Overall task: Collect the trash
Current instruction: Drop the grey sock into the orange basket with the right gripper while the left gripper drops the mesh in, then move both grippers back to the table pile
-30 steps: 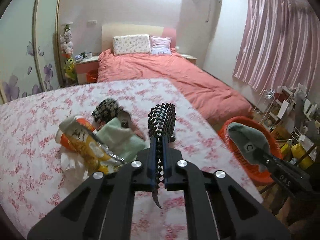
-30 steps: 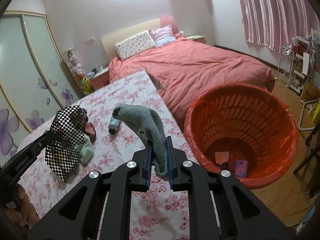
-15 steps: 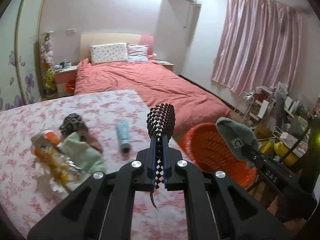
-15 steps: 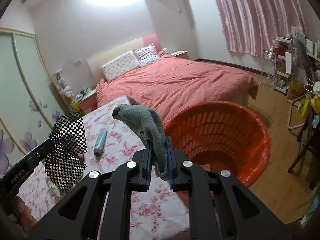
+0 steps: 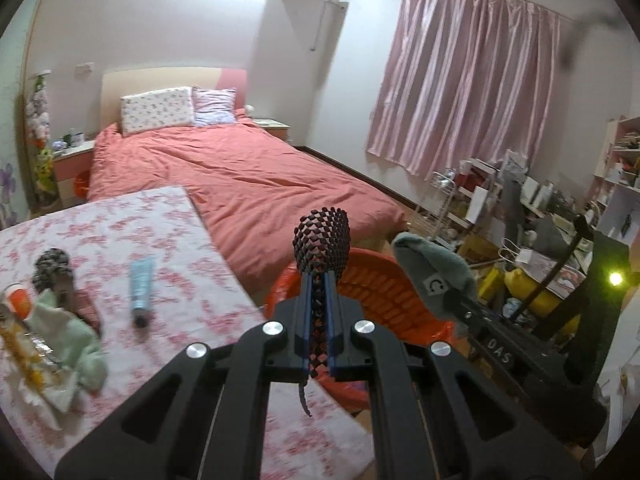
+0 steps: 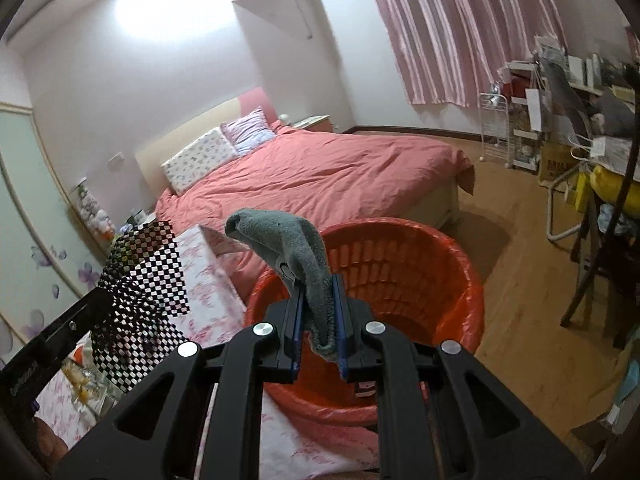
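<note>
Bin (image 6: pixel 448 280) — red, liner-fitted, standing beside floral table (image 5: pixel 100 240); contents unclear. Left gripper (image 5: pixel 318 296) is pinching checkered cloth (image 5: pixel 322 240); right gripper (image 6: pixel 318 300) — gripping grey sock (image 6: pixel 288 240).

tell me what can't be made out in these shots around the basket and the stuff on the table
- Orange basket floor: right wrist view, hidden by the right tongs and grey sock; a dark item there is unidentifiable.
- Basket inside: left wrist view, blocked by the left tongs and checkered cloth.
- Table pile: left wrist view, blurred and cut by the edge.
</note>
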Demonstrator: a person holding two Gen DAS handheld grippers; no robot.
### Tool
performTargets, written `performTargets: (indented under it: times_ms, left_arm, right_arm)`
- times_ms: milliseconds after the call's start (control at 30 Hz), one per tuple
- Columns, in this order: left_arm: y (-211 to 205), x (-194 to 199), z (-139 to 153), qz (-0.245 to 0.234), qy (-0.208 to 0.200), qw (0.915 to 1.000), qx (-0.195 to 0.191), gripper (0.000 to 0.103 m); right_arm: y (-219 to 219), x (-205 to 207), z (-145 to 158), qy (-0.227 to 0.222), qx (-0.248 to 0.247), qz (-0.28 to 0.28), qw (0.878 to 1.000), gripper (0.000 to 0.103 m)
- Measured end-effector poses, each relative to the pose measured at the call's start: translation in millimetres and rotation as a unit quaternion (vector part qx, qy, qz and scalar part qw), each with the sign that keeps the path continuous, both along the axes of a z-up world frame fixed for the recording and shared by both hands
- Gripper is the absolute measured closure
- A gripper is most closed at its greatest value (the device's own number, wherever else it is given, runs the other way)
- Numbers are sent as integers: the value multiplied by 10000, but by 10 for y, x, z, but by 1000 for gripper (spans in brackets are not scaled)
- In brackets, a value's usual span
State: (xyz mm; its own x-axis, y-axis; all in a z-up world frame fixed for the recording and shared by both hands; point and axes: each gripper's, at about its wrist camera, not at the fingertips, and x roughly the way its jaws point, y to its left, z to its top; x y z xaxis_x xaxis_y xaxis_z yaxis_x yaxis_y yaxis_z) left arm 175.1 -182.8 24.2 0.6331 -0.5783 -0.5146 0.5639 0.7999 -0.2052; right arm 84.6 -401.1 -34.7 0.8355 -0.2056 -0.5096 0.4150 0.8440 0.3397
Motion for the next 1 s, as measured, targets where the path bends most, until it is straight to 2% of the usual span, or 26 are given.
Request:
performTargets:
  times_ms: [367,533,600,667,767,867,1000]
  left_arm:
    - [-481,226,-244,-328,246,9991,61,96]
    - [-644,356,-417,-328,409,9984,229,95]
    - [-653,417,-502,-234,509,9979,316,90]
    - [-629,452,-553,-165,548,9976,389,78]
    - [-532,488,-575,17,500,9975,508,70]
    - [-405,495,-574,180,480,9971,558,65]
    - [-196,466,-558,465,380,9957,705,55]
  right_arm:
    - [-227,54,-124,107,142,-301,9994,90]
    - [-321,139,-196,204,254,-285,9991,88]
    - [-343,167,-242,276,308,-234,9989,87]
    - [-336,190,-270,352,301,-187,9988,74]
    - [-310,168,-271,385,280,-160,9987,60]
    - [-286,144,-234,377,220,-151,9989,52]
    - [-215,115,-170,382,126,-137,9991,48]
